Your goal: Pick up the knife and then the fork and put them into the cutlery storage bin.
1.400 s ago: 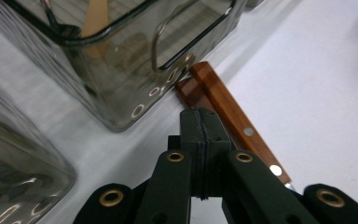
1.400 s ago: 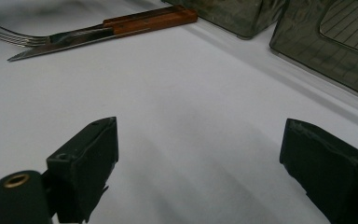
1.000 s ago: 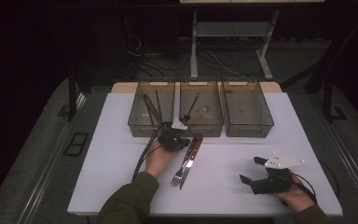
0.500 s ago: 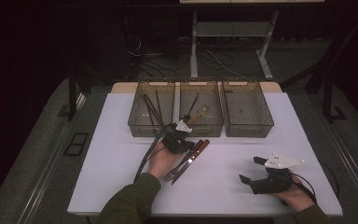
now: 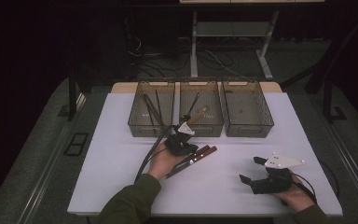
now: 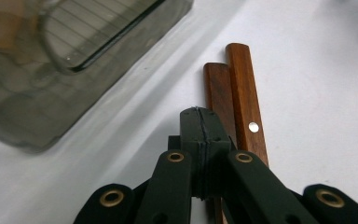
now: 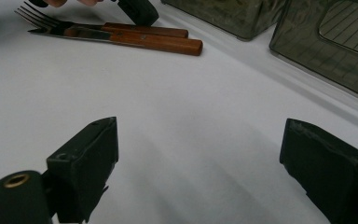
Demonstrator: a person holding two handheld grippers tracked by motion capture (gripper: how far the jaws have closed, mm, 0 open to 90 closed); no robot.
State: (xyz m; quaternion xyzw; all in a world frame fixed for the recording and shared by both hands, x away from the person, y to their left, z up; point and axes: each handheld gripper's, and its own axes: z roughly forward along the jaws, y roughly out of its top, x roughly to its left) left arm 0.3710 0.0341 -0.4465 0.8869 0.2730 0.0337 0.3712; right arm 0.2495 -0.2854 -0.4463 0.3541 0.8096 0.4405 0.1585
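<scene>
A fork and a knife with brown wooden handles lie side by side on the white table. In the high view the pair sits slanted, handles up and to the right. My left gripper rests over the handles, its jaws pressed together, and nothing shows between them. In the left gripper view the two handles run out past the shut tips of the left gripper. My right gripper rests near the front right of the table. Its jaws stand wide apart with nothing between them, as the right gripper shows.
Three smoky clear bins stand in a row at the back. The left bin holds dark sticks. The middle bin holds a wooden-handled utensil. The right bin looks bare. Cables trail from both grippers.
The fork and knife have swung from pointing toward the person to a slant with handles to the right. The left gripper shifted slightly with them. The right gripper kept still.
</scene>
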